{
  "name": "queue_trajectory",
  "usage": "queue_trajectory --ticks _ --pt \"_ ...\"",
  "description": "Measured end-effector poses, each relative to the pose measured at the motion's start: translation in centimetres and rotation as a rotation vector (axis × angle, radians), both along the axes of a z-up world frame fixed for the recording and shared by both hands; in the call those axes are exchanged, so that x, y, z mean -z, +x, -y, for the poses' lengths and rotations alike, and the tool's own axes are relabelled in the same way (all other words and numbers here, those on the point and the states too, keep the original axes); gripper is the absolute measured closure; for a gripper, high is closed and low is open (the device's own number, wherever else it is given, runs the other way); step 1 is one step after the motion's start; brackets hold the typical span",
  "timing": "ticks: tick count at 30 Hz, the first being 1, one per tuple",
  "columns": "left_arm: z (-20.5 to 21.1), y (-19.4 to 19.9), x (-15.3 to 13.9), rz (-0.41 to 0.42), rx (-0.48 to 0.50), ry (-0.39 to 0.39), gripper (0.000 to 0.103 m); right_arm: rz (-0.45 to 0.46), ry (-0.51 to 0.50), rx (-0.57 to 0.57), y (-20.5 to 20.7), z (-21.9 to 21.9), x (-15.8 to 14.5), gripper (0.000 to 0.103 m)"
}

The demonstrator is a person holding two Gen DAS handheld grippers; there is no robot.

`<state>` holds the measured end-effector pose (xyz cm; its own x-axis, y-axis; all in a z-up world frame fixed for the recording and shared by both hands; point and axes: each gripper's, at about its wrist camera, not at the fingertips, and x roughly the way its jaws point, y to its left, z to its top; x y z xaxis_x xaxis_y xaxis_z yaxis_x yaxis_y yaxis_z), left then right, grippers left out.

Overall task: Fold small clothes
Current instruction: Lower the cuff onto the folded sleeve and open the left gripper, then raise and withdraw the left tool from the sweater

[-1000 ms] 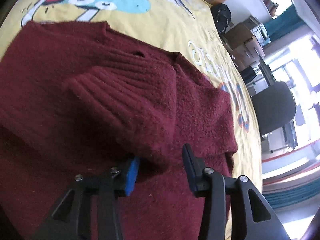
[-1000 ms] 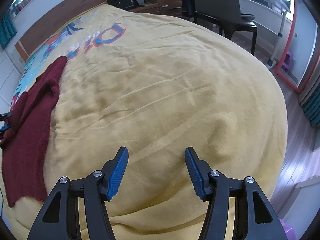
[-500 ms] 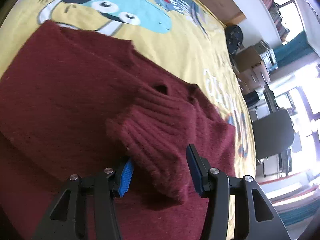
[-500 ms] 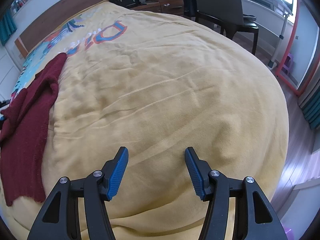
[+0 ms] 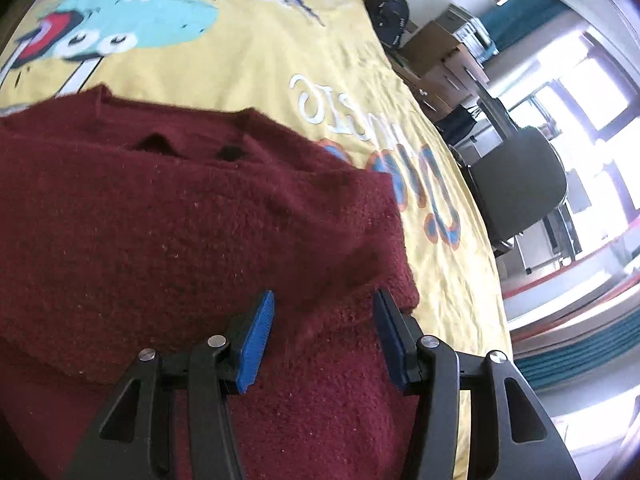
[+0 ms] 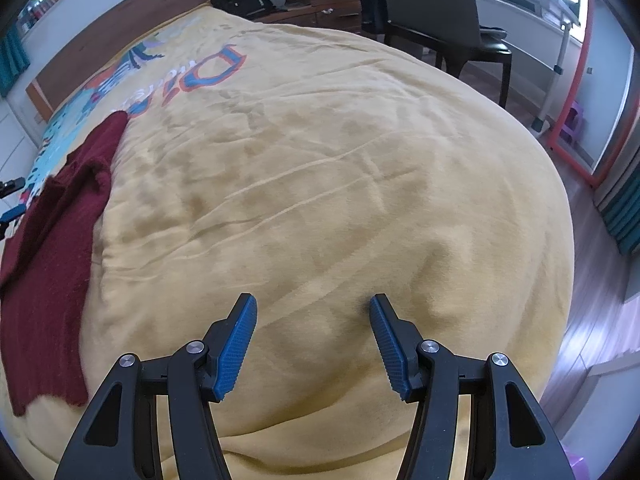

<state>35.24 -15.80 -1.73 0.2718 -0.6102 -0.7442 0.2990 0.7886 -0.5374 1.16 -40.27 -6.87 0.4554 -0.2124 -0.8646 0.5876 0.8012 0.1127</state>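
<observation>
Bright daylight, blown-out window (image 5: pixel 592 92) glare, fisheye-warped dark corners, slight blur

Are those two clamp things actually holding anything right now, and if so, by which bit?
Nothing is held. The left gripper has just been opening; its pads stand apart over the dark red sweater, not pinching it. The right gripper hangs open above bare yellow blanket.

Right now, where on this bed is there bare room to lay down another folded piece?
The wide yellow blanket under the right tongs is bare, bordered by the maroon sweater on its left and the bed's edge toward the chair. The strip under the left tongs is taken up by the sweater.
</observation>
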Motion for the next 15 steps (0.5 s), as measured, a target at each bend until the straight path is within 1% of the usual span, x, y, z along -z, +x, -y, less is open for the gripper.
queue_trajectory --ticks 3,5,9,12,15 --pt "-0.5 0.1 -0.2 0.05 -0.026 0.048 0.055 -0.001 -0.002 0.004 -0.1 0.2 0.1 0.043" --pt "-1.2 0.6 0.2 0.083 -0.074 0.11 0.055 -0.002 -0.006 0.005 -0.1 0.4 0.1 0.043" --pt "-2.4 1.9 1.8 0.116 -0.151 0.228 0.055 -0.008 -0.005 0.012 0.0 0.6 0.3 0.043" --pt "-2.5 2.3 3.5 0.107 -0.168 0.287 0.055 -0.009 -0.006 0.016 -0.2 0.8 0.4 0.043" --pt "-2.1 1.8 5.5 0.087 -0.148 0.331 0.054 -0.01 -0.008 0.015 -0.1 0.8 0.3 0.043"
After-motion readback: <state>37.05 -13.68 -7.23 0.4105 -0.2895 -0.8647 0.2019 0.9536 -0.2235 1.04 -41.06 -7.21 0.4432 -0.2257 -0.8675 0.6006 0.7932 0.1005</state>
